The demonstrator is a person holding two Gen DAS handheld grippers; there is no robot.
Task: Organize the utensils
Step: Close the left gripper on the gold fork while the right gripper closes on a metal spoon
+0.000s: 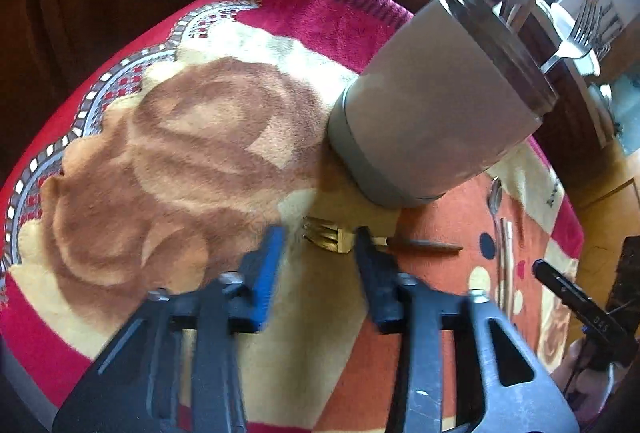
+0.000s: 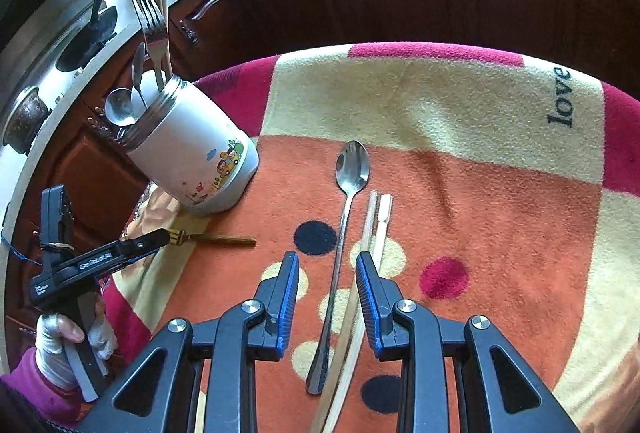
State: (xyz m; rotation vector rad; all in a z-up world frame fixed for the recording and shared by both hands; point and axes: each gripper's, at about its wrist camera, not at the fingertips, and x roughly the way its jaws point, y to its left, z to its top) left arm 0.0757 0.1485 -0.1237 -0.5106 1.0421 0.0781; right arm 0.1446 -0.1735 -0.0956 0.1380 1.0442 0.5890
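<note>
Here, a small brass-toned fork with a dark wooden handle (image 1: pixel 340 238) lies flat on the patterned fleece blanket (image 1: pixel 200 153), just in front of the white metal-rimmed utensil canister (image 1: pixel 432 105). The left gripper (image 1: pixel 320 245) stands over its tines, jaws apart, one finger at the neck. The right gripper (image 2: pixel 327 265) hangs open above a long steel spoon (image 2: pixel 344 217) and pale wooden chopsticks (image 2: pixel 374 229).

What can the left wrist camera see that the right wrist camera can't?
Only the left wrist view shows the big brown swirl on the blanket. Only the right wrist view shows the word "love", the gloved hand and the cartoon picture on the holder. Both show the utensil holder, small fork, spoon, chopsticks and left claw.
</note>
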